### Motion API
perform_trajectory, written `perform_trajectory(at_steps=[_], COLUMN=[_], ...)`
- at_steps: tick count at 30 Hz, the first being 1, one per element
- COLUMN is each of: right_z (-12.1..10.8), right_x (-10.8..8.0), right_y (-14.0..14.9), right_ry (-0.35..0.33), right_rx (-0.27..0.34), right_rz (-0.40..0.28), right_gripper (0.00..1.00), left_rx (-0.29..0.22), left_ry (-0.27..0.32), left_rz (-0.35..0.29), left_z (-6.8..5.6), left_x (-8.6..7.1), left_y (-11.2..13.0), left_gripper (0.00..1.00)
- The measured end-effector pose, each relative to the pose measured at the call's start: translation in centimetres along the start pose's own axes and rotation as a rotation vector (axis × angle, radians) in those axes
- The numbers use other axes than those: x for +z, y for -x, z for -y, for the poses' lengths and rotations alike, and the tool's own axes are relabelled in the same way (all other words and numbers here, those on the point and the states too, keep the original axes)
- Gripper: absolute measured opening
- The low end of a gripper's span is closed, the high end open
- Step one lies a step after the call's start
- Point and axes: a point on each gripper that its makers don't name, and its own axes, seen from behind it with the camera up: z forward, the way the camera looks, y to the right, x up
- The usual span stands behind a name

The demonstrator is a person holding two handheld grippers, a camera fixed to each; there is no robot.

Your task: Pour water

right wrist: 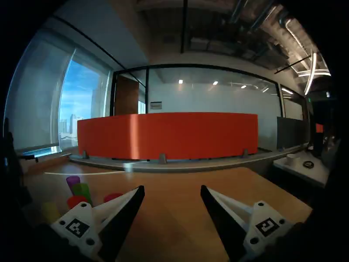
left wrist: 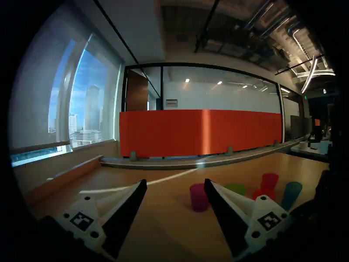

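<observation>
Left gripper (left wrist: 174, 181) and right gripper (right wrist: 172, 187) are both hanging wide open, holding nothing. The magenta cup (left wrist: 199, 196) is standing upright on the wooden table (left wrist: 170, 220), just ahead-right of the left gripper. That one's looking nearer, since the cup is sitting way off to the right gripper's left.

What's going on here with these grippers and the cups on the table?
Nothing is being poured yet. A person holds two grippers above a wooden table. The left gripper and the right gripper are both open and empty. Coloured cups stand on the table ahead of the left gripper: a purple cup nearest, then a green cup, a red cup and a teal cup. No cup is gripped.
</observation>
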Motion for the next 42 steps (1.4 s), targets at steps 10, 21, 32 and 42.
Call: perform_trajectory(at_steps=[10, 21, 32, 42], right_z=[0.2, 0.4, 1.3, 4.2], right_x=[0.7, 1.3, 1.5, 0.8], right_y=[-5.2, -9.2, -11.2, -12.7], right_ry=[-0.021, -0.041, -0.075, -0.230], right_rx=[-0.015, -0.012, -0.059, -0.054], right_rz=[-0.005, 0.002, -0.010, -0.013], right_gripper=[1.00, 0.99, 0.99, 0.99], left_rx=[-0.031, -0.056, -0.049, -0.011], left_ry=[0.047, 0.098, 0.170, 0.290], left_rz=[0.003, 0.011, 0.018, 0.007], left_z=[-0.6, -0.6, -1.6, -3.4], left_x=[0.5, 1.3, 1.7, 1.5], left_y=[-6.0, -11.1, -12.6, -13.4], left_gripper=[0.97, 0.97, 0.97, 0.97])
